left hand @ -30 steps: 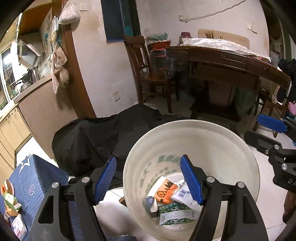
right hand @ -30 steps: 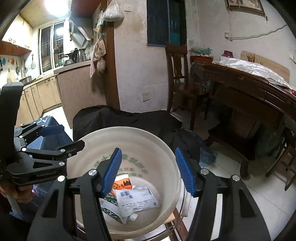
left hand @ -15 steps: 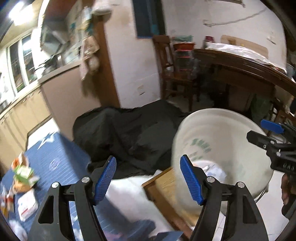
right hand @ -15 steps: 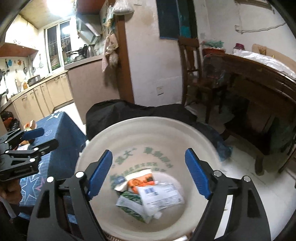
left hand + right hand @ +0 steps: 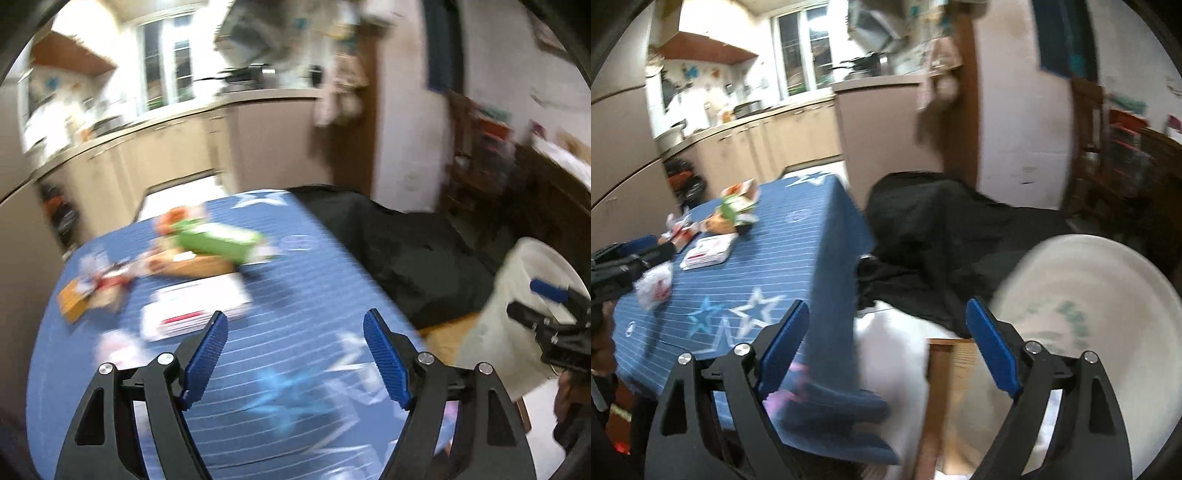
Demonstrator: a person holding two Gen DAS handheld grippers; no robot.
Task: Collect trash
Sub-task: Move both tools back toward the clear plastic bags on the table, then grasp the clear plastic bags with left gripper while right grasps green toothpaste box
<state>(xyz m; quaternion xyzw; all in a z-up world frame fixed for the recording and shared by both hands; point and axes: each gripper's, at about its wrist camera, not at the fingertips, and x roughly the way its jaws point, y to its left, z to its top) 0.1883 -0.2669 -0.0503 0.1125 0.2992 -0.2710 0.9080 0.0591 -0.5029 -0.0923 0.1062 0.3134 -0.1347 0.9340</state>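
Both my left tool (image 5: 295,354) and right tool (image 5: 882,347) gape wide, empty (jaws just opening). Wrappers (image 5: 207,243) remain at 11 o'clock on the counter (image 5: 314,280); bucket (image 5: 1100,295) at 2 o'clock.

You are standing in a lived-in home, where a kitchen opens onto a dining corner. At ten o'clock, beige cabinets (image 5: 783,144) run under a long counter (image 5: 871,83) with pots, lit by a bright window (image 5: 805,55). A wooden shelf (image 5: 705,46) hangs at eleven o'clock. Straight ahead sits a table under a blue star-patterned cloth (image 5: 775,266), strewn with snack wrappers (image 5: 207,240). At two o'clock stands a dark wooden chair (image 5: 1089,107) against a scuffed white wall (image 5: 1019,122).
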